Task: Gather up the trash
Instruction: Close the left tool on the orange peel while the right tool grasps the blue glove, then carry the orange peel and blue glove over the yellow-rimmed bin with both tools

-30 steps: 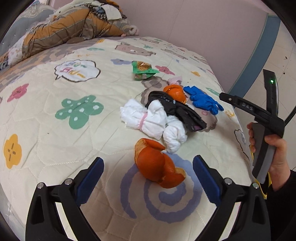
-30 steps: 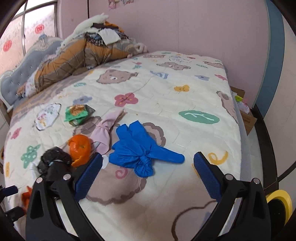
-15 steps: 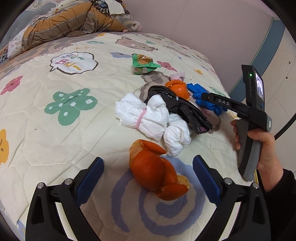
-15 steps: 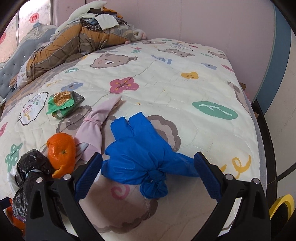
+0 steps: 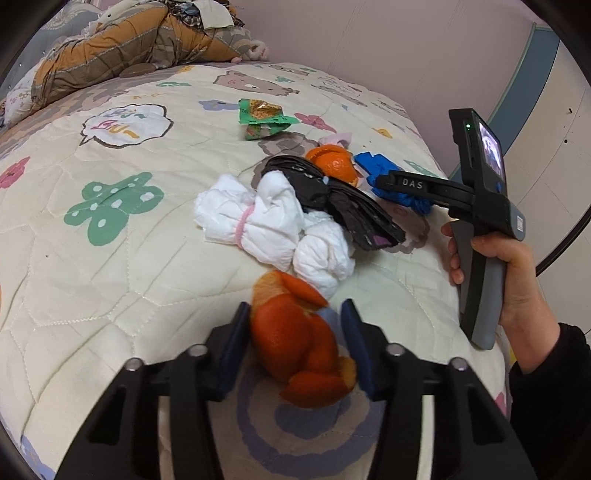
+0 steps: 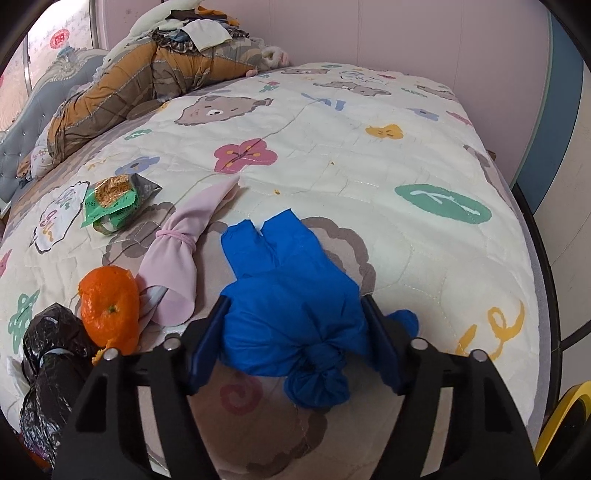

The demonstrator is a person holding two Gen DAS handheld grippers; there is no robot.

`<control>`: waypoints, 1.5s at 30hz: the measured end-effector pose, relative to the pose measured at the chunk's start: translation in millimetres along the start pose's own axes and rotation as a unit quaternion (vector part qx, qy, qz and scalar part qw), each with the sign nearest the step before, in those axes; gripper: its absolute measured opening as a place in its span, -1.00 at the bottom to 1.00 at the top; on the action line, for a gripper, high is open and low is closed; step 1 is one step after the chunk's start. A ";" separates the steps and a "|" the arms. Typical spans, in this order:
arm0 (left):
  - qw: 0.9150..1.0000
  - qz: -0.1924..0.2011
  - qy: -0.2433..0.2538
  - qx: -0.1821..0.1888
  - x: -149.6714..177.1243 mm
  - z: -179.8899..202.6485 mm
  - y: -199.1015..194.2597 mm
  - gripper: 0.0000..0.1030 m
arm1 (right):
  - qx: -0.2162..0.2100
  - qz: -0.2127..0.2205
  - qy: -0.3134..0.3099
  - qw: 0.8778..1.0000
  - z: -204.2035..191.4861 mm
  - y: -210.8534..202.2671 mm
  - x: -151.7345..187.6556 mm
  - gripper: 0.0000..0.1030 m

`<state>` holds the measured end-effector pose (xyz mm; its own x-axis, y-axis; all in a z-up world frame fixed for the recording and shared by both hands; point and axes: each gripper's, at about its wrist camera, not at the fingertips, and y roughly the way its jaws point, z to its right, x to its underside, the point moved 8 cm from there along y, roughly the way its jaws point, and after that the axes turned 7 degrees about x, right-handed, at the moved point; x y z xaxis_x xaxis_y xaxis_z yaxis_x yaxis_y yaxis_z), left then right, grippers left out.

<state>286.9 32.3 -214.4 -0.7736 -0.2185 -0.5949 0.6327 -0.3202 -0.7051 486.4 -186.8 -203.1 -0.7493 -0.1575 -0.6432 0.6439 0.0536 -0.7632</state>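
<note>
Trash lies on a patterned quilt. My left gripper (image 5: pixel 295 325) has its blue pads closed against an orange peel (image 5: pixel 295 339) near the bed's front edge. My right gripper (image 6: pixel 295 332) has its pads pressed on both sides of a knotted blue plastic bag (image 6: pixel 291 295); it also shows in the left wrist view (image 5: pixel 391 181). Between them lie a white tied bag (image 5: pixel 266 225), a black bag (image 5: pixel 332 199), a second orange peel (image 6: pixel 109 302), a pink tied bag (image 6: pixel 181 254) and a green snack wrapper (image 6: pixel 114 203).
A rumpled brown and orange duvet (image 6: pixel 147 77) is piled at the head of the bed. The pink wall (image 6: pixel 406 33) runs along the far side. The bed edge drops to the floor on the right, where a yellow object (image 6: pixel 565 417) shows.
Both grippers moved forward and down and closed: the left around the orange peel, the right around the blue bag. Both were wide open before.
</note>
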 end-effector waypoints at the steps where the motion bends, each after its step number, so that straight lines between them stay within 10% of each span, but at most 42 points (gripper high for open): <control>1: 1.000 0.001 0.000 0.001 0.1 0.5 -0.3 -0.24 | -0.002 0.001 0.001 1.000 -0.7 -0.7 -0.2 0.08; 12: 1.000 0.005 -0.006 0.013 8.4 -0.9 -14.4 -0.37 | -0.020 0.002 0.013 1.000 -3.5 -13.1 -2.1 -0.58; 45: 0.997 0.044 0.044 0.033 4.9 40.6 -78.2 -0.37 | -0.076 0.097 0.012 0.992 16.6 -230.5 42.5 -0.61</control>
<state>232.1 18.9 -146.5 -0.7065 -0.1687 -0.6873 0.6925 -0.3646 -0.6225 308.7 -222.2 -53.4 -0.6176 -0.1056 -0.7794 0.7476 0.2290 -0.6234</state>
